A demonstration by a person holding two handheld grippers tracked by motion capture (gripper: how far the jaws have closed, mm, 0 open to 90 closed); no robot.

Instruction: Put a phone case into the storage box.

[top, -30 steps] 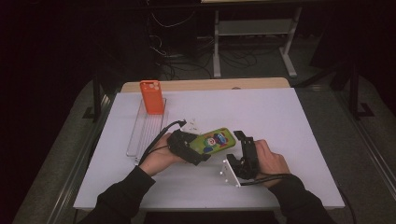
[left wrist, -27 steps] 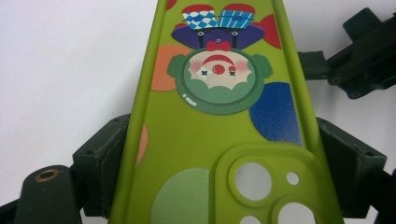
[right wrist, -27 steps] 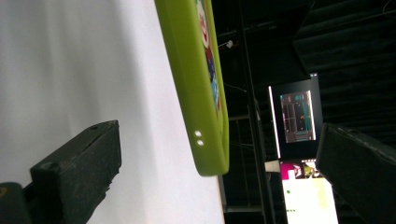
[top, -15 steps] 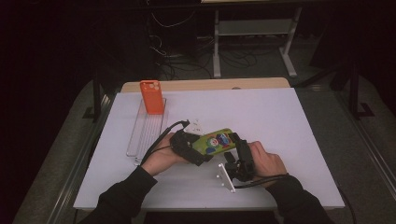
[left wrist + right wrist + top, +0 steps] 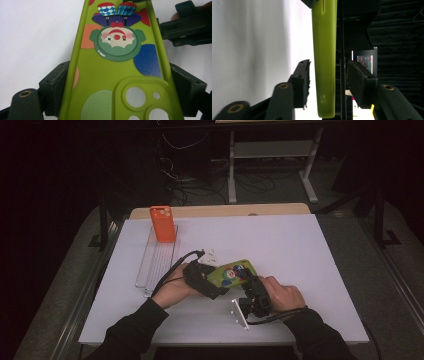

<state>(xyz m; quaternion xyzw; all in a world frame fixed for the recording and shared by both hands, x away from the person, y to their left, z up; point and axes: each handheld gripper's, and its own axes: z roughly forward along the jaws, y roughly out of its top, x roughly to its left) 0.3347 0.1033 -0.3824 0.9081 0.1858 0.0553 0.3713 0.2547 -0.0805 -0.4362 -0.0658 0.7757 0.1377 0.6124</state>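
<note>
Green phone case (image 5: 231, 272), clown print, lower centre of the high view above the white desk (image 5: 300, 250): likely light, flexible, smooth; take it by the long side rims. Your left hand-held gripper (image 5: 204, 281) pinches its camera-cutout end; your right hand-held gripper (image 5: 251, 286) stands spread around the other end, jaws not touching.

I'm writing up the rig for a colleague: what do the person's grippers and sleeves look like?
Both grippers are black and blocky, with brass-coloured screw holes on the jaws. The left gripper trails a black cable; the right gripper carries a grey three-cornered plate and a black cable too. The person wears dark long sleeves.
</note>
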